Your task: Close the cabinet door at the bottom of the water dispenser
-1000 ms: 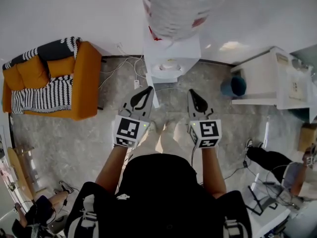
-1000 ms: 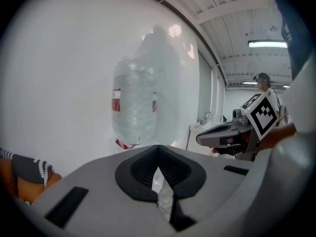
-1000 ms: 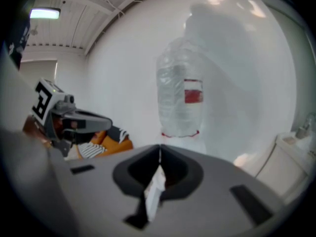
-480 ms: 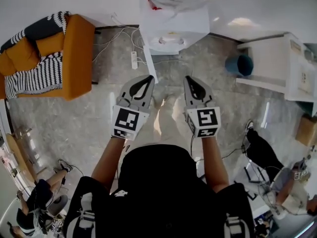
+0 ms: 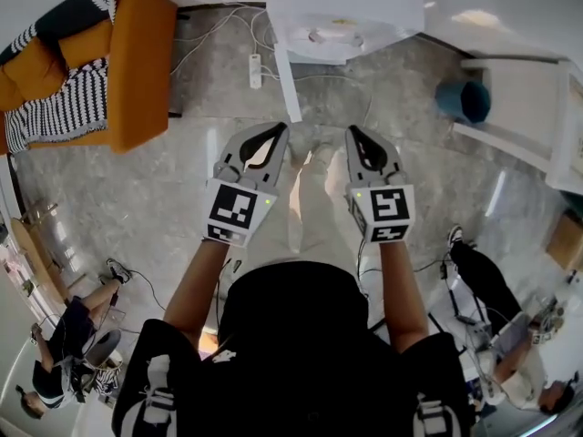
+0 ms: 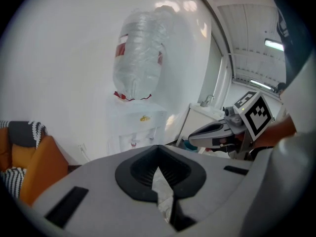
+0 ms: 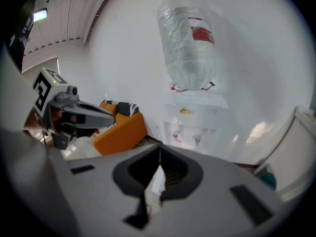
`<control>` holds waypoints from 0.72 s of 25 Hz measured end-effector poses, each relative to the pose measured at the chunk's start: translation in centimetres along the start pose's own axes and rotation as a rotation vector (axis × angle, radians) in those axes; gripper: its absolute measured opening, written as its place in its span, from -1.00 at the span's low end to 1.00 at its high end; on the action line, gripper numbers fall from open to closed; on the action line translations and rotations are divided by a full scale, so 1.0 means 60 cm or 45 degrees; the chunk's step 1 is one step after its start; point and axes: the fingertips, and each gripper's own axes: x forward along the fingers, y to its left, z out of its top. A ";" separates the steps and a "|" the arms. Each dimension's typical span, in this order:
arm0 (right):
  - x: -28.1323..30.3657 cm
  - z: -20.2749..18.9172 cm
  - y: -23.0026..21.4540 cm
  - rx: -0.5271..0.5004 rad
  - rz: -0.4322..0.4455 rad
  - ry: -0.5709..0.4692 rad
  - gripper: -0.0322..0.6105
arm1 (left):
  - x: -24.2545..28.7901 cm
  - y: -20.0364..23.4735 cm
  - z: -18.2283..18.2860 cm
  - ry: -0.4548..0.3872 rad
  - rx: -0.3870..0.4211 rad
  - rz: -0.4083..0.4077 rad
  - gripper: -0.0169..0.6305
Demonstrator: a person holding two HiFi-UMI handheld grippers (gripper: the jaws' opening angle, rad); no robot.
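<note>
Reaching arms (image 5: 205,285): bare forearms out of a black top, one gripper in each hand, both stretched forward over pale trouser legs.
Left gripper (image 5: 279,129): fingers (image 6: 94,186) together at the tips, nothing clamped between them; aimed forward and down toward the floor.
Right gripper (image 5: 352,131): fingers (image 7: 237,179) together too, empty; side by side with the left one, well apart from it.
Floor (image 5: 137,198): grey mottled stone, shiny in places.
Cabinet door (image 5: 286,85): thin white panel seen edge-on from the head view, swung open, jutting from the dispenser's left front corner toward the person. Free edge just beyond the left gripper's fingertips, slightly toward the gap between the two grippers. Right gripper farther off, to the door's right. No contact visible with either set of fingers.
Water dispenser (image 5: 342,12): white, against the wall, straight ahead of both grippers; upturned clear bottle (image 6: 139,58) with a red label on top in the two gripper views.
Power strip (image 5: 255,69): white, on the floor left of the door, cables trailing to the wall.
Sofa (image 5: 141,62): orange, far left, with a black-and-white striped throw (image 5: 59,112).
Bin (image 5: 465,98): blue, right of the dispenser, beside a white cabinet (image 5: 524,107).
</note>
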 end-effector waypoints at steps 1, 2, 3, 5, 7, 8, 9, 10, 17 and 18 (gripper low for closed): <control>0.007 -0.008 -0.001 -0.003 0.002 0.009 -0.79 | 0.004 0.002 -0.008 0.004 -0.038 -0.011 -0.91; 0.015 -0.017 -0.003 -0.003 0.002 0.020 -0.79 | 0.009 0.004 -0.016 0.007 -0.071 -0.022 -0.91; 0.022 -0.028 -0.004 -0.001 0.001 0.031 -0.79 | 0.015 0.008 -0.025 0.013 -0.091 -0.028 -0.91; 0.038 -0.051 -0.006 0.010 0.005 0.057 -0.79 | 0.026 0.017 -0.047 0.035 -0.089 -0.019 -0.91; 0.055 -0.071 -0.002 0.010 0.023 0.074 -0.79 | 0.037 0.029 -0.069 0.059 -0.056 0.006 -0.91; 0.064 -0.077 0.001 -0.001 0.032 0.078 -0.79 | 0.042 0.034 -0.077 0.063 -0.038 0.017 -0.91; 0.072 -0.083 0.002 -0.016 0.037 0.083 -0.79 | 0.047 0.040 -0.084 0.062 -0.024 0.022 -0.91; 0.079 -0.087 0.002 -0.032 0.037 0.088 -0.79 | 0.051 0.045 -0.091 0.060 -0.020 0.027 -0.91; 0.121 -0.136 -0.008 -0.069 0.056 0.142 -0.79 | 0.068 0.067 -0.162 0.110 -0.073 0.056 -0.91; 0.127 -0.145 -0.008 -0.075 0.059 0.154 -0.79 | 0.072 0.068 -0.171 0.115 -0.075 0.056 -0.91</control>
